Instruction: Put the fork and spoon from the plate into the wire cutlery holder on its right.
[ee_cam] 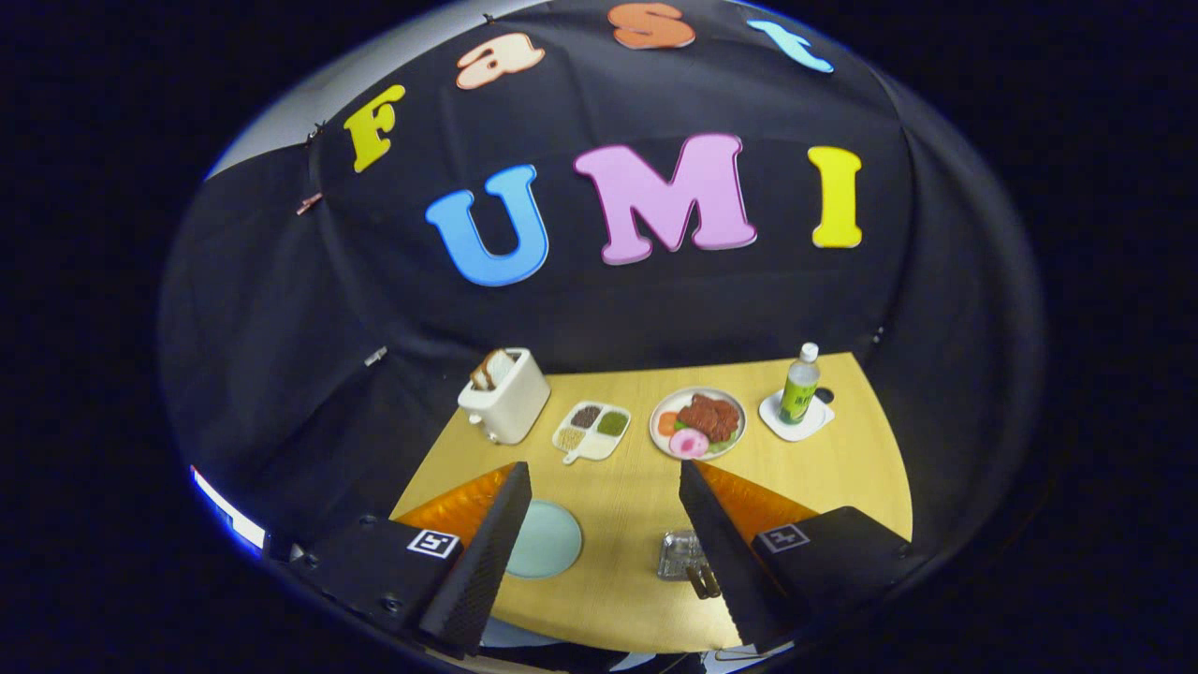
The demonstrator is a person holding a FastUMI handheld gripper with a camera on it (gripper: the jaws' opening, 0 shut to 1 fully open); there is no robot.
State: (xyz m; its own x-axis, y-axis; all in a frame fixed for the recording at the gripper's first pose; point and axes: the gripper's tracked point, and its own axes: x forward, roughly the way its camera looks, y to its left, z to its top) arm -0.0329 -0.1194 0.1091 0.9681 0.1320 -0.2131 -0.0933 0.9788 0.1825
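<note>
Wire cutlery holder (680, 554), dark handles inside, sits by my tool's (604, 487) right finger; tool open, empty, above the counter (627, 510). Plate (546, 539) looks bare. Risk, I judge: lowering blindly could knock the holder over.

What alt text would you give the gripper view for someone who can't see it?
The gripper hangs open above a wooden table, a pale round plate and a wire cutlery holder between its fingers. Beyond them sit a toaster, a condiment tray, a food plate and a bottle.
</note>
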